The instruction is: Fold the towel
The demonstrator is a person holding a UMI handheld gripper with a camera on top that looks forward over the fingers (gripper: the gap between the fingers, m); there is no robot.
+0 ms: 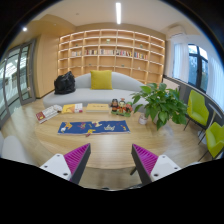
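A blue towel (93,127) with coloured patterns lies flat on the wooden table (105,148), well beyond my fingers. My gripper (108,160) is open and empty. Its two magenta pads (77,157) stand wide apart above the table's near part. Nothing is between the fingers.
A potted green plant (160,102) stands on the table's right part. Small toys and boxes (98,107) sit at the far edge, past the towel. A sofa with a yellow cushion (101,79) and bookshelves (112,52) are behind. Green chairs (197,108) stand at the right.
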